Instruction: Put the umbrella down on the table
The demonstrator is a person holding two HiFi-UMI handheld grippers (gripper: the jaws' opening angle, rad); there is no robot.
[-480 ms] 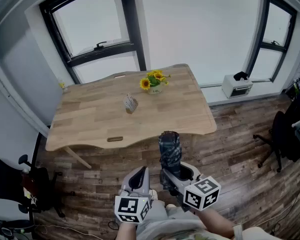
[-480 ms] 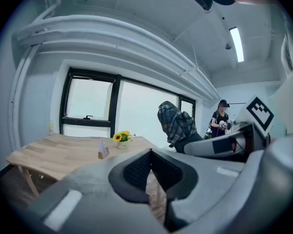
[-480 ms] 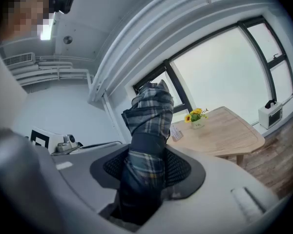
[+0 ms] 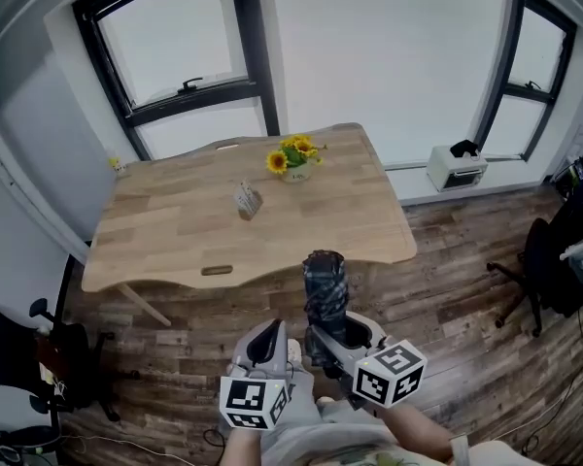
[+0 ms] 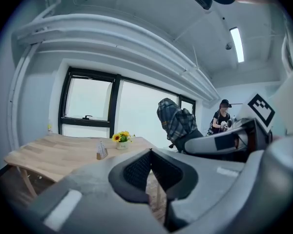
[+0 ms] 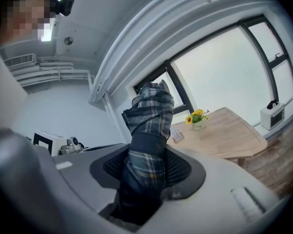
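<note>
My right gripper is shut on a folded plaid umbrella, which sticks up and forward from between its pads. In the right gripper view the umbrella fills the gap of the right gripper and rises past the jaws. It hangs over the floor, short of the near edge of the wooden table. Beside it, my left gripper is shut with nothing in it; its pads meet in the left gripper view, where the left gripper has the umbrella to its right.
On the table stand a small pot of yellow flowers and a little card stand. A white box sits by the window on the floor. Office chairs stand at the right and left. A person stands in the background.
The table and windows sit slightly further left in the head view. Both grippers and the umbrella keep the same pose.
</note>
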